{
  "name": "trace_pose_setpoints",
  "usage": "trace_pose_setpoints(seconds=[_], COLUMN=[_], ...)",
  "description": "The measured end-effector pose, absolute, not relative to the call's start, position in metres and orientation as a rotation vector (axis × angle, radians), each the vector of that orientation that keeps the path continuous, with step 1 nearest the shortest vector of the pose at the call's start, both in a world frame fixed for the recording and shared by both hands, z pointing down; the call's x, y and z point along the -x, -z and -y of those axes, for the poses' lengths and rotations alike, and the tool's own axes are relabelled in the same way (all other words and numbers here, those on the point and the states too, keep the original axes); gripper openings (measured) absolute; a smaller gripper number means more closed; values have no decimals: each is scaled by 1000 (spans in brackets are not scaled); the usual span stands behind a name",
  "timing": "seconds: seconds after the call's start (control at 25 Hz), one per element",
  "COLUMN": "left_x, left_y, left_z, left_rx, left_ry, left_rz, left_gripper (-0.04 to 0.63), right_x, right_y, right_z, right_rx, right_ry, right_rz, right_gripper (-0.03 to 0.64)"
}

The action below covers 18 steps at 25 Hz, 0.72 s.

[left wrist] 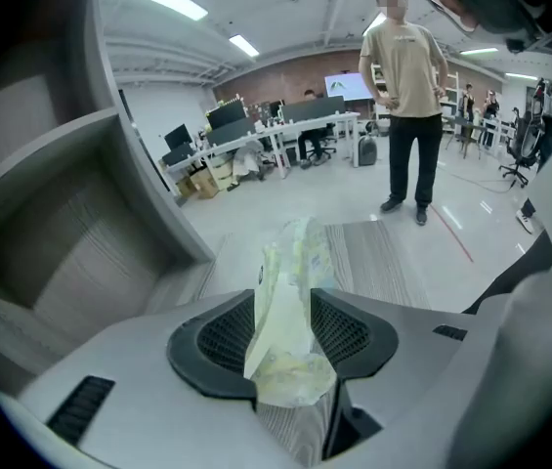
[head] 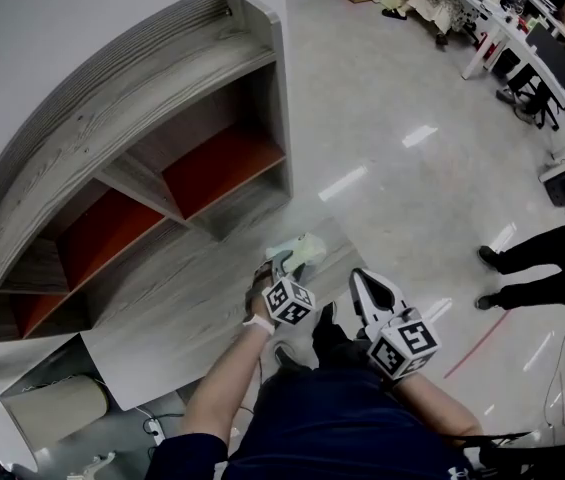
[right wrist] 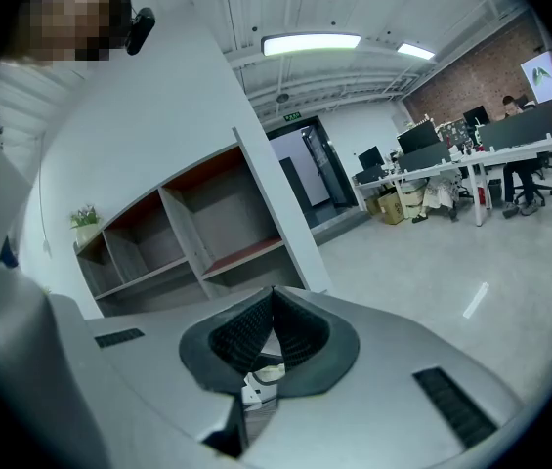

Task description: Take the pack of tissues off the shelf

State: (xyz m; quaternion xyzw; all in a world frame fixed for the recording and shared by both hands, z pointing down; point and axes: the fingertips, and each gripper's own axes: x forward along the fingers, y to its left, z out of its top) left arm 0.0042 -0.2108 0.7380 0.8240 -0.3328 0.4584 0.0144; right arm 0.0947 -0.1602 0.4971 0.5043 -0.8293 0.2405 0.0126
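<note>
The pack of tissues (head: 302, 251), a pale green-white soft wrapper, stands on end over the low grey wood ledge (head: 187, 308) in front of the shelf (head: 152, 128). My left gripper (head: 284, 264) reaches around it. In the left gripper view the pack (left wrist: 293, 262) sits crumpled between the two black pads (left wrist: 217, 335), and the jaws of the left gripper (left wrist: 283, 295) stand apart without pressing on it. My right gripper (head: 367, 282) hangs to the right, off the ledge. Its jaws meet tip to tip with nothing held (right wrist: 274, 293).
The shelf's compartments (right wrist: 197, 228) have orange-red backs and look bare. A person in dark trousers (head: 532, 266) stands on the glossy floor to the right, also ahead of the left gripper (left wrist: 407, 96). Office desks and chairs (head: 522, 38) line the far side. A white cylinder (head: 37, 413) sits at lower left.
</note>
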Motion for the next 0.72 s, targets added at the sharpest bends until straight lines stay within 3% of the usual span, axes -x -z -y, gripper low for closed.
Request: trace_pose_setpoints(seconds=[0.24,0.72], left_x=[3,29], left_y=[-710,-586], left_z=[204,189], left_rx=[-2561,-2664], left_ry=[-1285,-894], left_rz=[1050,1220], left_gripper=[245,258], right_x=[-91,-79], right_y=[-491,-468], right_z=[160,161], right_rx=[-1568,-1573], right_ry=[-732,-655], right_rz=[2605,2663], right_gripper=[11,11])
